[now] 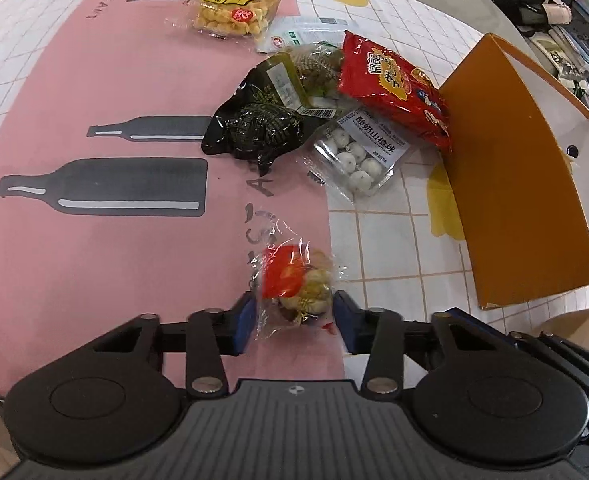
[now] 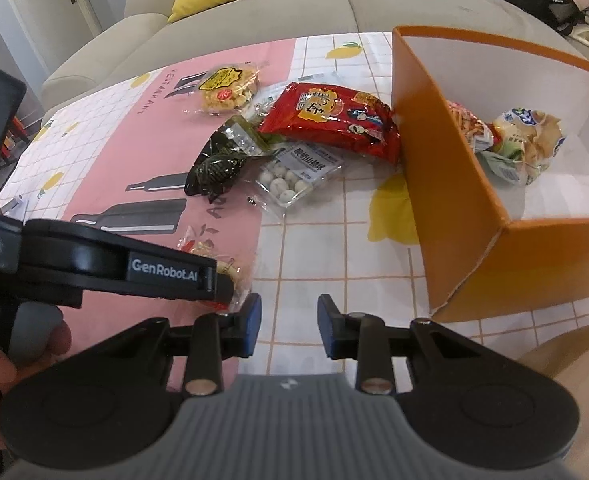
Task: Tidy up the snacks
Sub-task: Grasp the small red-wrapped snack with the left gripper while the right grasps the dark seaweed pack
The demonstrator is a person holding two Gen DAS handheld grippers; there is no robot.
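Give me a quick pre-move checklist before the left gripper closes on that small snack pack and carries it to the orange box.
1. Small snack pack sits between the left gripper pads: ok.
2. Left jaws open wide enough around it: ok, a pad on each side.
3. Pads already touching the wrapper: cannot tell, the clear film blurs the edges.
4. Right gripper empty and out of the way: ok, open over bare tablecloth beside the left gripper.
5. Orange box has room: ok, two bags at the back, white floor bare in front.
6. Path to the box free: ok, the red bag and other snacks lie farther away.
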